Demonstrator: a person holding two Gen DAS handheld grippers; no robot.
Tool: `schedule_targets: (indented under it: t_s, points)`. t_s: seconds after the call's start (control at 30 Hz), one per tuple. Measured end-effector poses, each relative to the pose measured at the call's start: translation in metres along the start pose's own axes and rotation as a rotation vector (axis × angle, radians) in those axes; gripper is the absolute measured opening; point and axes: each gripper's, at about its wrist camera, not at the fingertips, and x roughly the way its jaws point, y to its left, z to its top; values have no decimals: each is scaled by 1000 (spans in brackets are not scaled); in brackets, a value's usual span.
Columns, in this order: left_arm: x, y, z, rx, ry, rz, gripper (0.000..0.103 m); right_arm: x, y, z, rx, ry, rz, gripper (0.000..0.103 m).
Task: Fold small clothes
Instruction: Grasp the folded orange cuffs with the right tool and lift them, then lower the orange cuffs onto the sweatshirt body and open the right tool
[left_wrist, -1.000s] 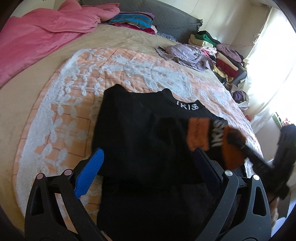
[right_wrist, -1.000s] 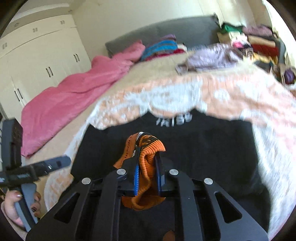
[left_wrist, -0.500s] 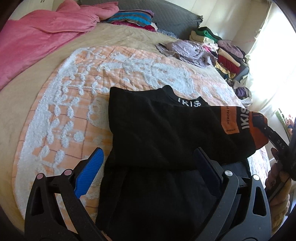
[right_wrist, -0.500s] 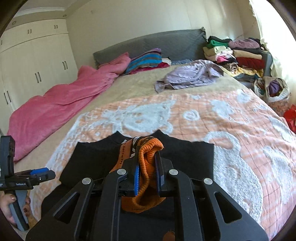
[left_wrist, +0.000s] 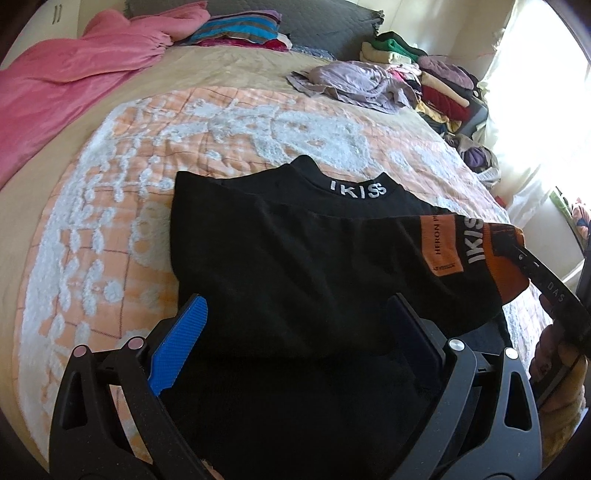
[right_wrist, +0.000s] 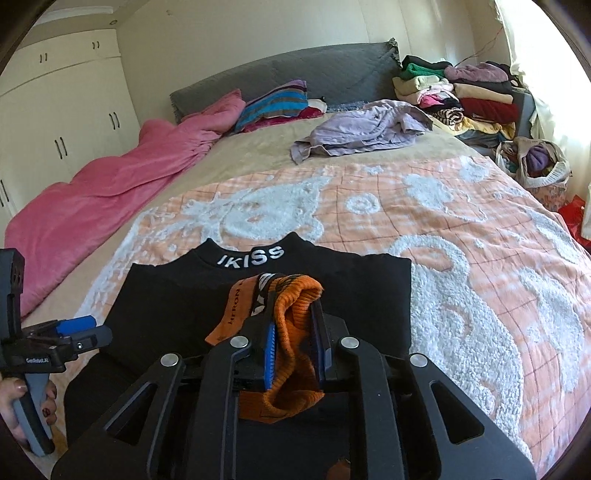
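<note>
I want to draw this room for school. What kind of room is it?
It looks like a bedroom in a home. There is a big bed with a grey headboard, a pink blanket on it, white wardrobe doors along the wall, and a stack of folded clothes beside the bed.

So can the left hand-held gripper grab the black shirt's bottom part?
Probably yes. The left hand-held gripper is open right above the black shirt, with nothing between them. The right hand-held gripper only pinches the orange cuff.
</note>
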Motion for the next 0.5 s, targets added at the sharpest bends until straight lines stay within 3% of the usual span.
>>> schedule_targets:
  t_s: [0.1, 0.2, 0.27, 0.33, 0.5]
  points:
    - [3, -2, 1, 3, 5, 0, 91, -3, -3, -1, 1, -8, -36, 19]
    - [6, -3, 1, 9, 7, 0, 88, -6, -3, -4, 6, -9, -26, 27]
    - [7, -4, 1, 15, 8, -3, 80, -4, 3, -7, -20, 7, -9, 28]
    - [10, -5, -1, 23, 15, -9, 66, 0, 10, -11, -44, 32, 12, 28]
    - [21, -4, -8, 30, 56, -4, 62, 14, 28, -31, -91, 138, 65, 28]
